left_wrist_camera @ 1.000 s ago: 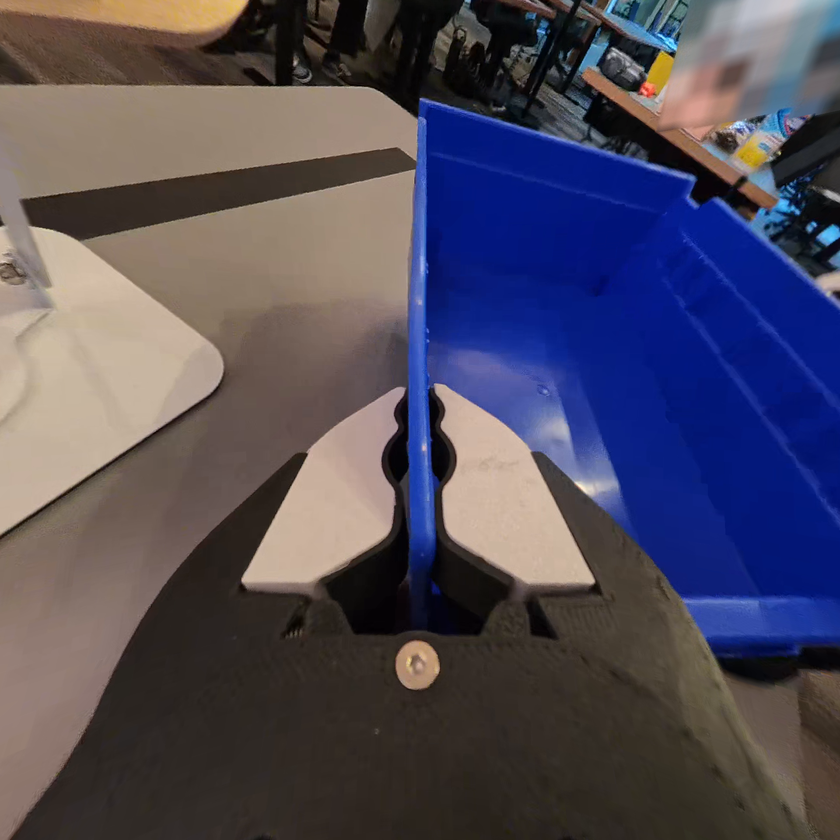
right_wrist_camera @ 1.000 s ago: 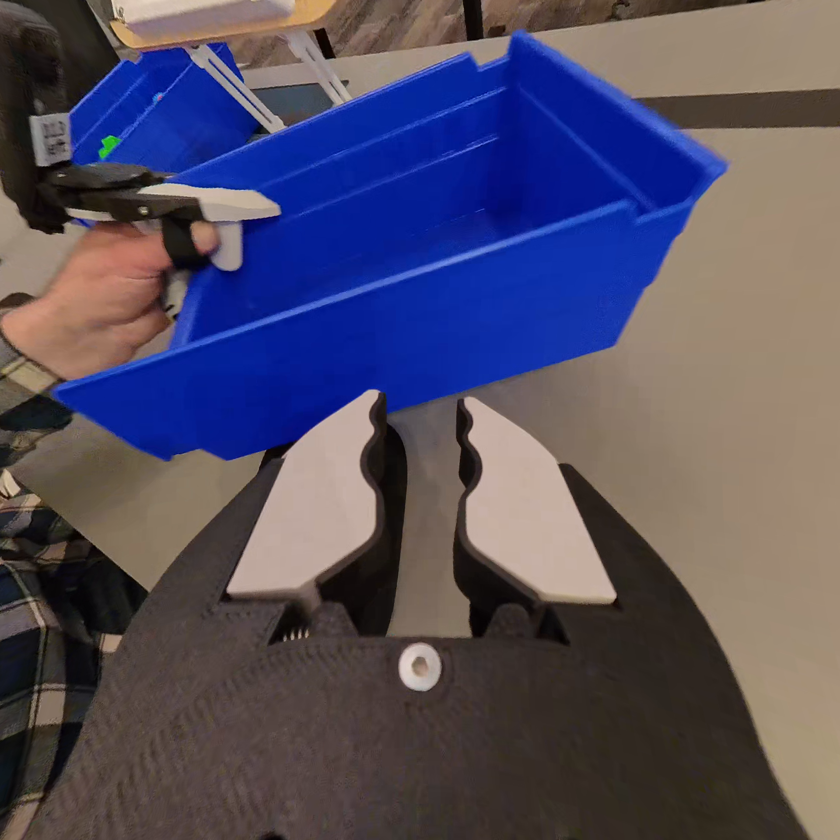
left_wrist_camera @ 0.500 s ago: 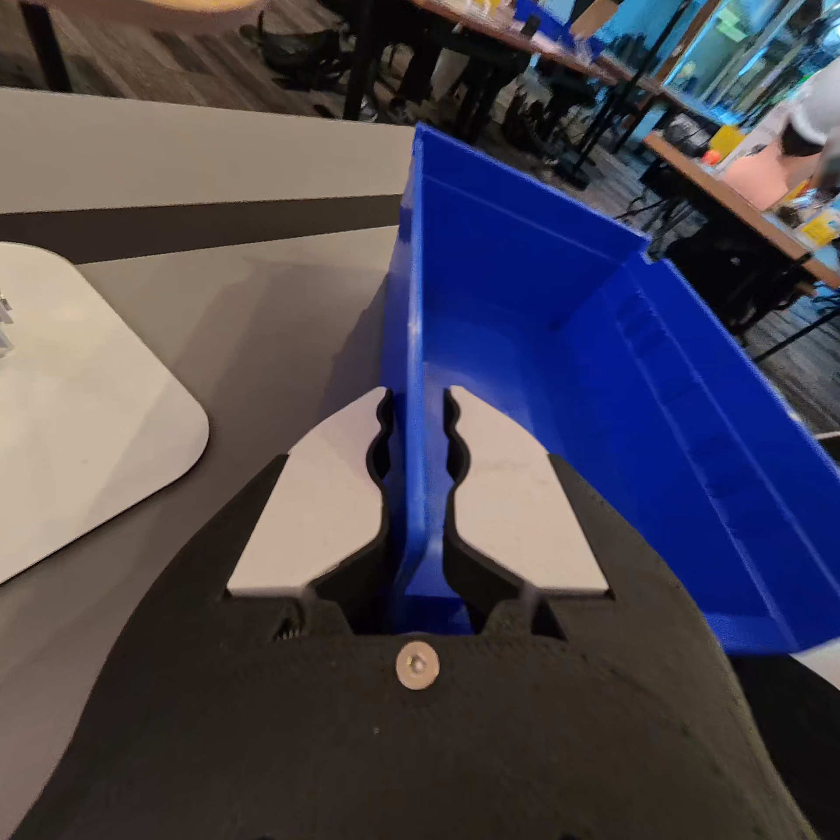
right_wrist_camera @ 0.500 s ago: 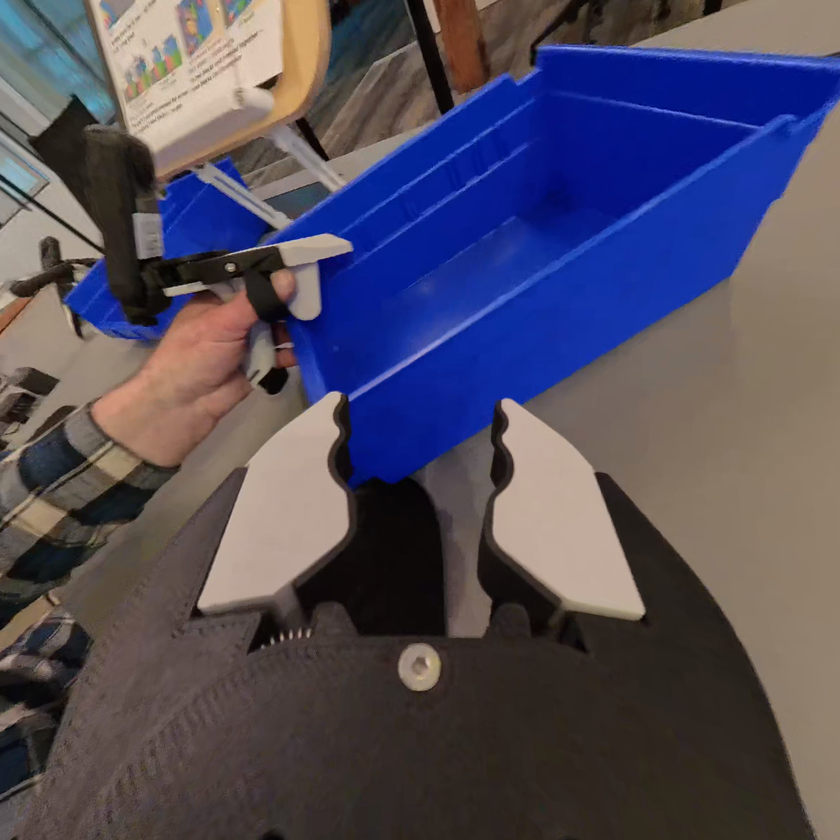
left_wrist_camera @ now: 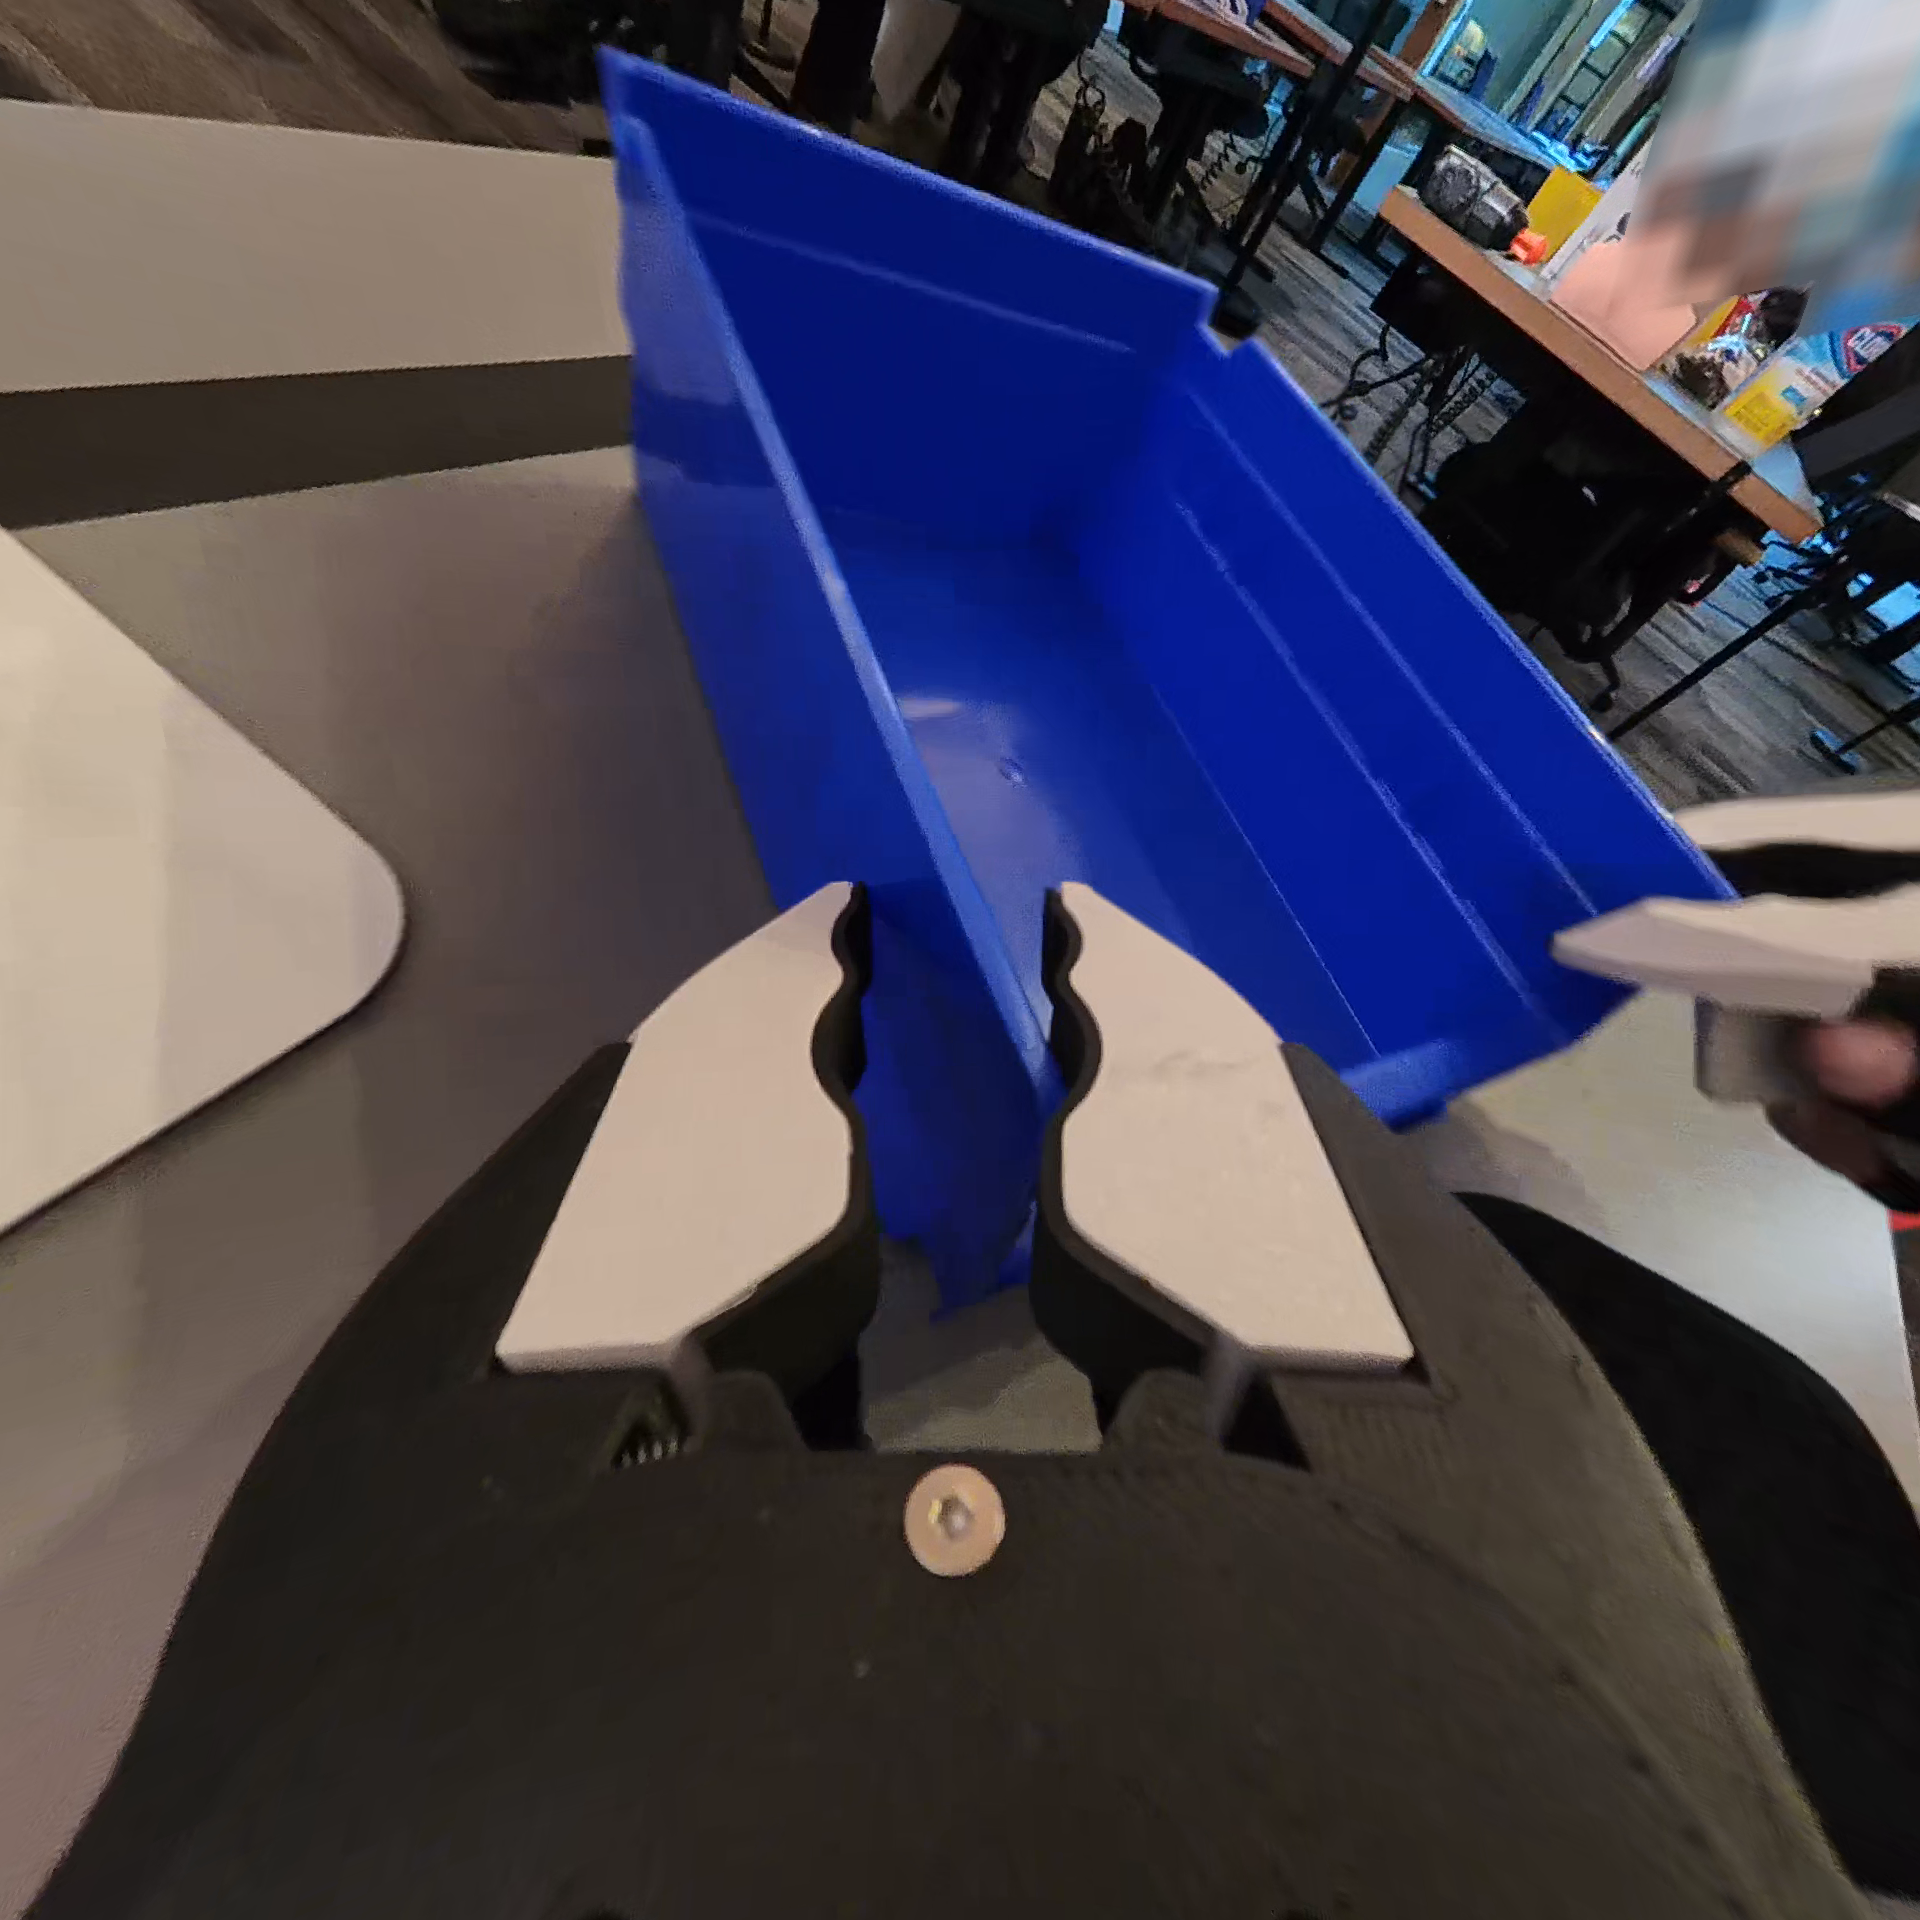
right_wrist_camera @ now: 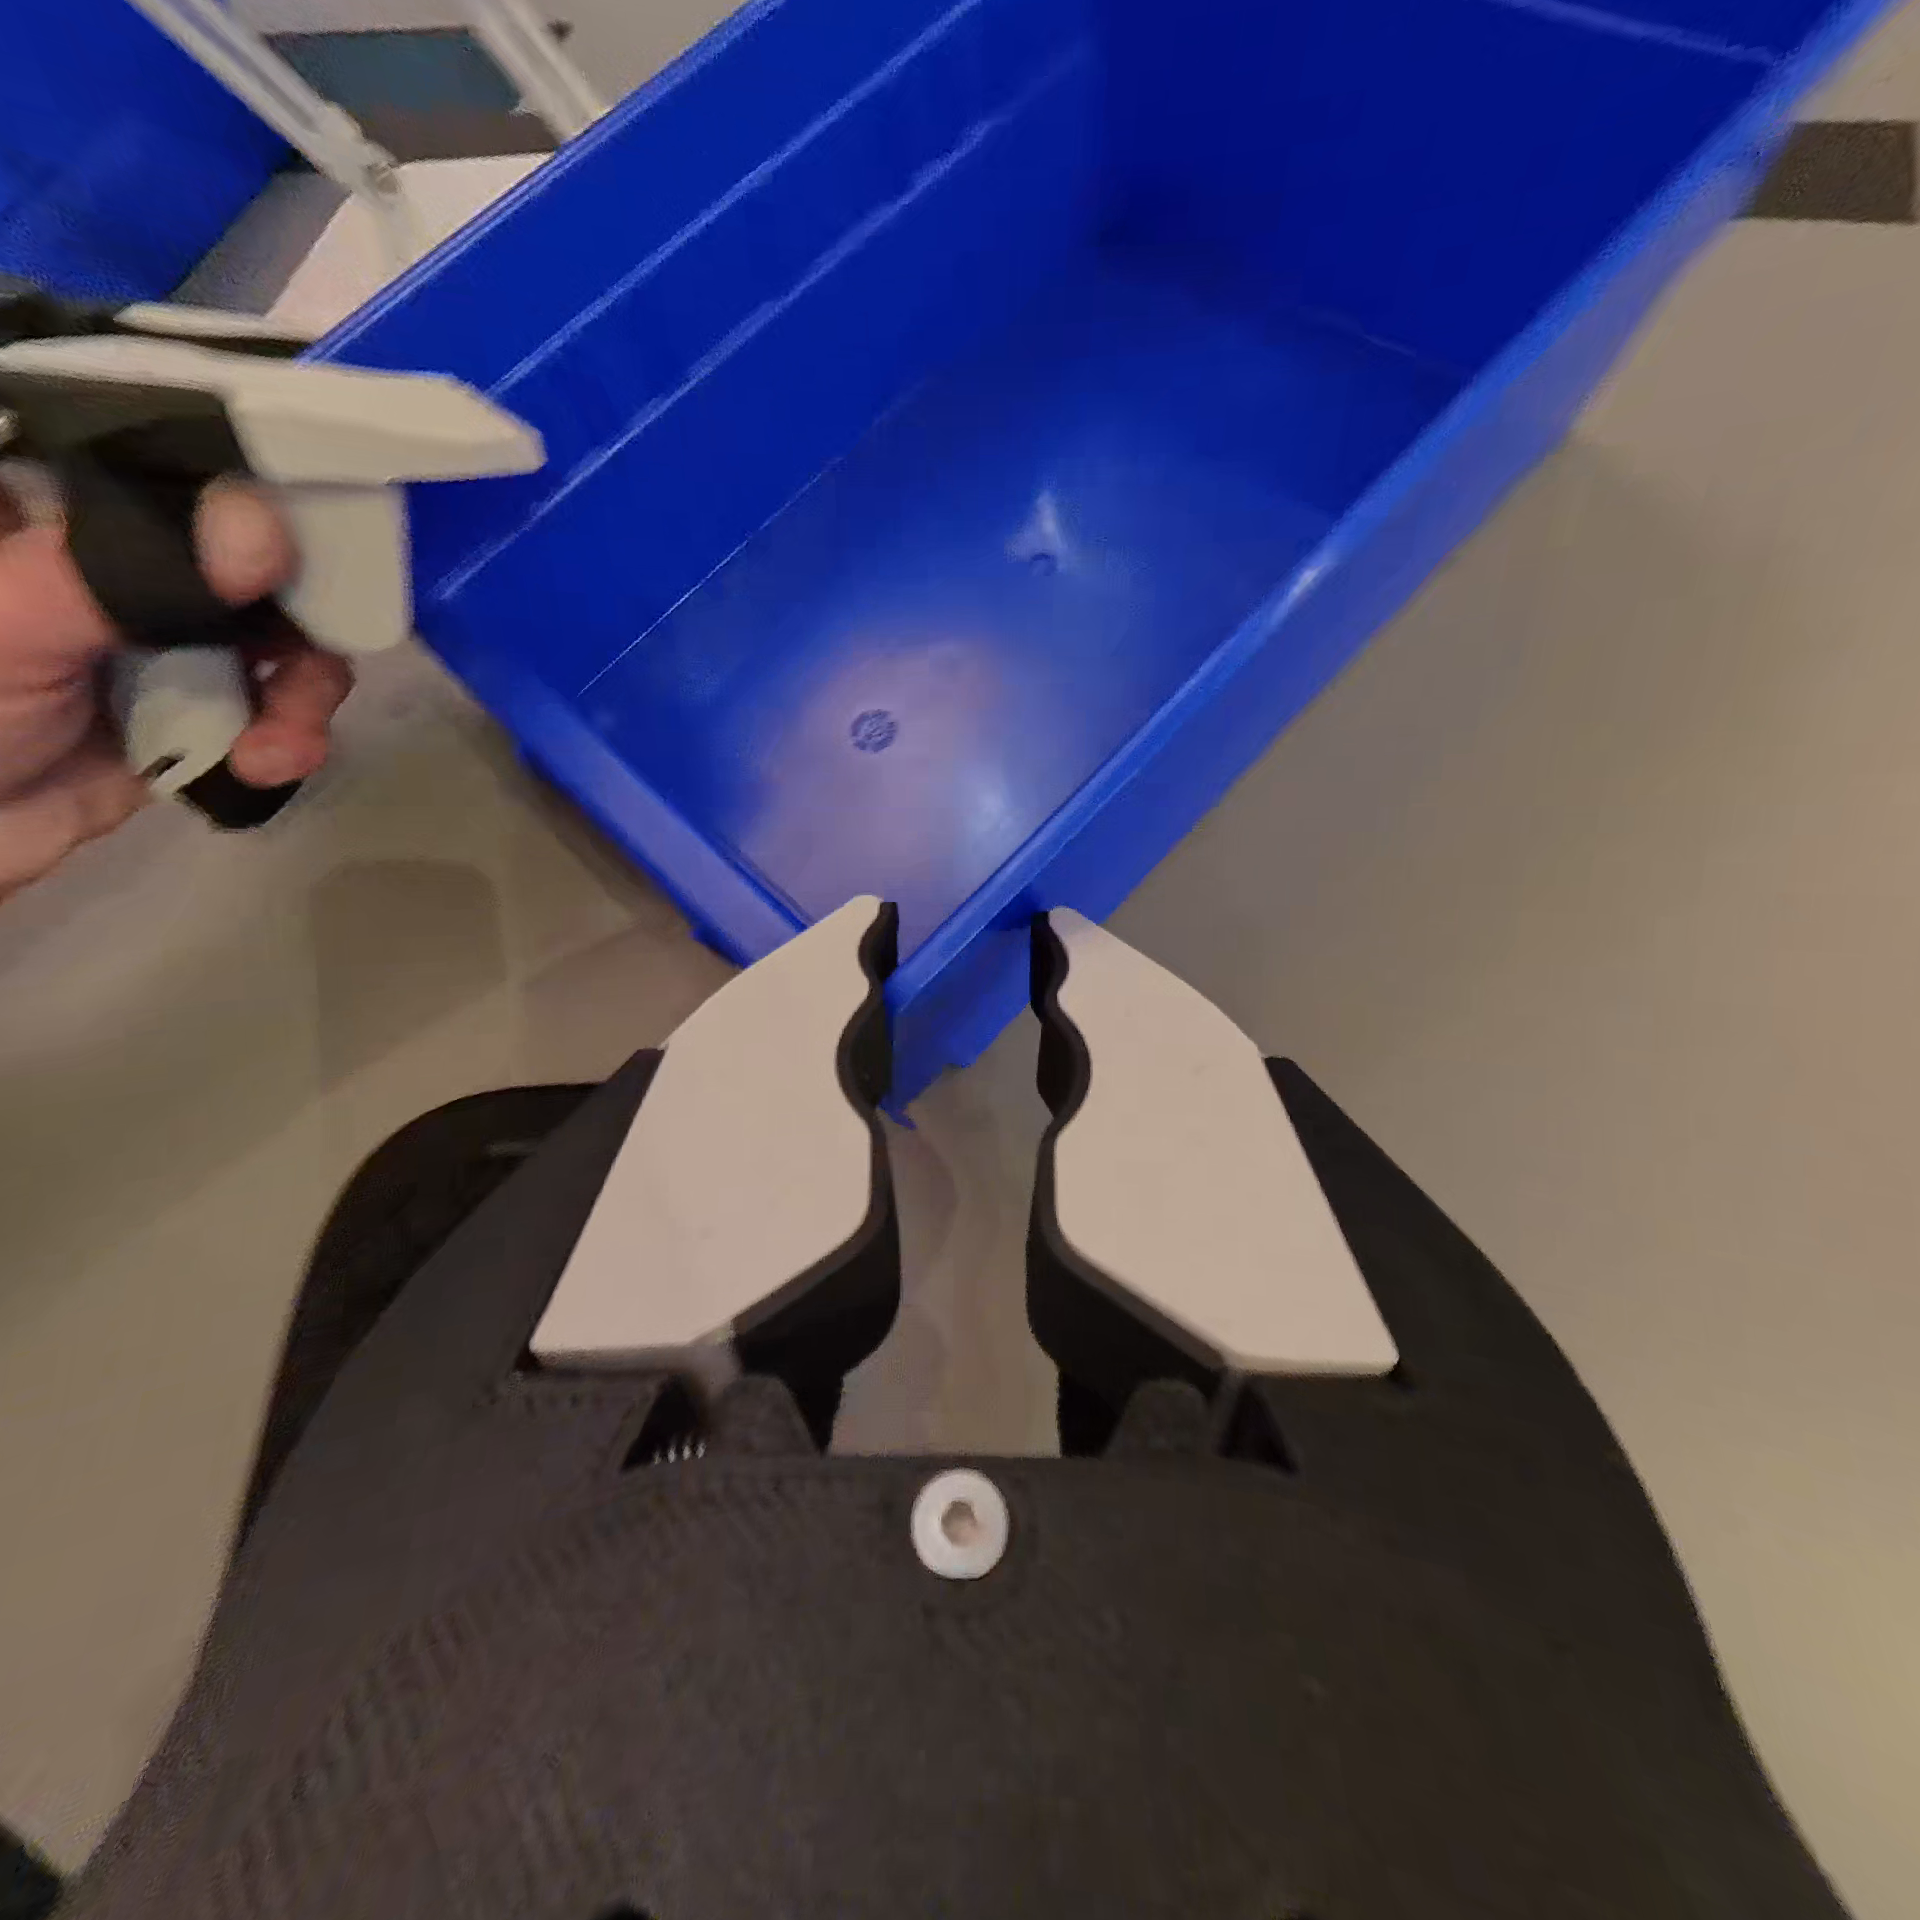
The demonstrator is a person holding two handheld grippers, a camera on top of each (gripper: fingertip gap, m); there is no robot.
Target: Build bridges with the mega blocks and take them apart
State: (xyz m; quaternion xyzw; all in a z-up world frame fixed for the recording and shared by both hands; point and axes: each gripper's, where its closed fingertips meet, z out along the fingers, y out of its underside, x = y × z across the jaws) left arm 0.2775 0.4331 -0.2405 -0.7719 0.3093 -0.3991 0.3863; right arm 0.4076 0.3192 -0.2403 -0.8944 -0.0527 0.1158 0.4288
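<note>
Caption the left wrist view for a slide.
Left gripper open astride the empty blue bin's near wall on the grey table.

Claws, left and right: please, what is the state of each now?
Left claw: open; blue bin wall stands between the fingers, ungripped.
Right claw: open; the bin's corner sits between its fingers, not clamped.

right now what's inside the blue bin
The blue bin looks empty: its bare floor shows only glare and a small moulded mark. The nearest corner is partly covered by the right tongs, so that bit is hidden.
</note>
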